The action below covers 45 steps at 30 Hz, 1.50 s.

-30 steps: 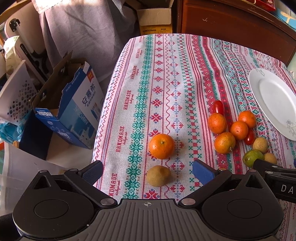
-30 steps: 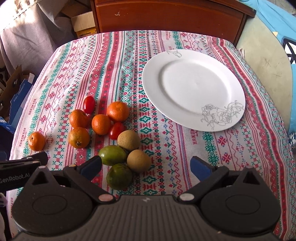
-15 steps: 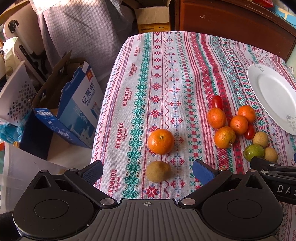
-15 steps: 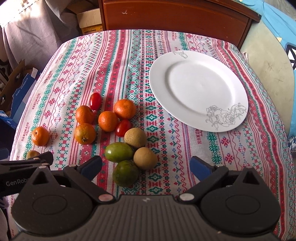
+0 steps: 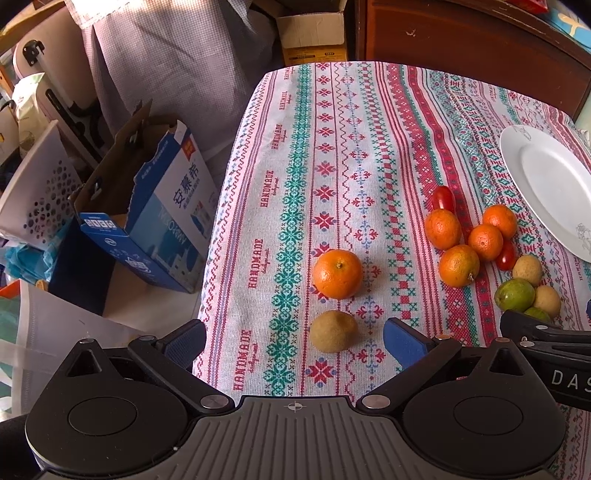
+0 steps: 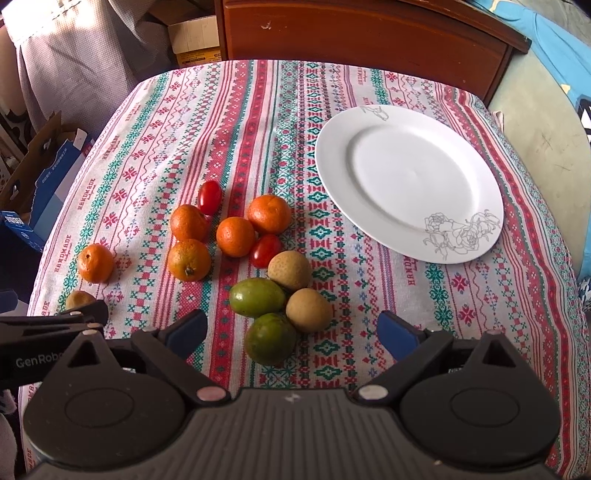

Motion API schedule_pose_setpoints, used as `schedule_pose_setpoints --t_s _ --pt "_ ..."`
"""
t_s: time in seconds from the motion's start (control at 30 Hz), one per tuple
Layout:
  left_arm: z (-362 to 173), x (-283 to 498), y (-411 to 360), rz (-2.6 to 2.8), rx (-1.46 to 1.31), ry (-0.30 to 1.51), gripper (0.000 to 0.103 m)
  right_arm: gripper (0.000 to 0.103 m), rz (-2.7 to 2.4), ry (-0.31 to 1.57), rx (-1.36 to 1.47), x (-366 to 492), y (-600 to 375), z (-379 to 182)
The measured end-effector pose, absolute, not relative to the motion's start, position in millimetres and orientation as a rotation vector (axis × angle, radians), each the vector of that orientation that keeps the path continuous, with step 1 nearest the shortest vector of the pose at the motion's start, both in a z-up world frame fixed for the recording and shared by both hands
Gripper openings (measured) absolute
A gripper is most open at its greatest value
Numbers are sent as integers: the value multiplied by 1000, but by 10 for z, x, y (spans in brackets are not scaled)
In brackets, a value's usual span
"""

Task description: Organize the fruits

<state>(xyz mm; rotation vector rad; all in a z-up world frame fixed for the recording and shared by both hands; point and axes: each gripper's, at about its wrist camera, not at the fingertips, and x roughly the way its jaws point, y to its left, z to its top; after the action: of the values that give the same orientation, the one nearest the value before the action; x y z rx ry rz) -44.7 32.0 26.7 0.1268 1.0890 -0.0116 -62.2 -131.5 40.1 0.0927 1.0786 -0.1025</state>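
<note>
My left gripper (image 5: 293,339) is open and empty above the table's near left edge, with a brown round fruit (image 5: 333,331) between its fingers and a lone orange (image 5: 337,273) just beyond. My right gripper (image 6: 293,332) is open and empty, with a dark green fruit (image 6: 269,338) between its fingers. Ahead lie a light green fruit (image 6: 257,297), two brown fruits (image 6: 290,270), several oranges (image 6: 235,236) and two red tomatoes (image 6: 209,196). An empty white plate (image 6: 408,184) sits at the far right.
A patterned tablecloth (image 5: 332,147) covers the table. An open blue carton (image 5: 147,210) and a white perforated basket (image 5: 37,192) stand off the table's left edge. A wooden headboard (image 6: 369,33) lies behind the table. The left gripper's body shows in the right wrist view (image 6: 51,332).
Both grippers have drawn back slightly and risen; the fruits sit a little farther up in each view. No fruit has moved on the cloth. Both stay open.
</note>
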Motion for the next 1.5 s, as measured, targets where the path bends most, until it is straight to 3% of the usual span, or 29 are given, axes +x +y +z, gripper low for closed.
schedule_pose_setpoints --t_s 1.5 --pt "316 -538 274 -43 131 1070 101 97 -84 1051 111 -743 -1404 440"
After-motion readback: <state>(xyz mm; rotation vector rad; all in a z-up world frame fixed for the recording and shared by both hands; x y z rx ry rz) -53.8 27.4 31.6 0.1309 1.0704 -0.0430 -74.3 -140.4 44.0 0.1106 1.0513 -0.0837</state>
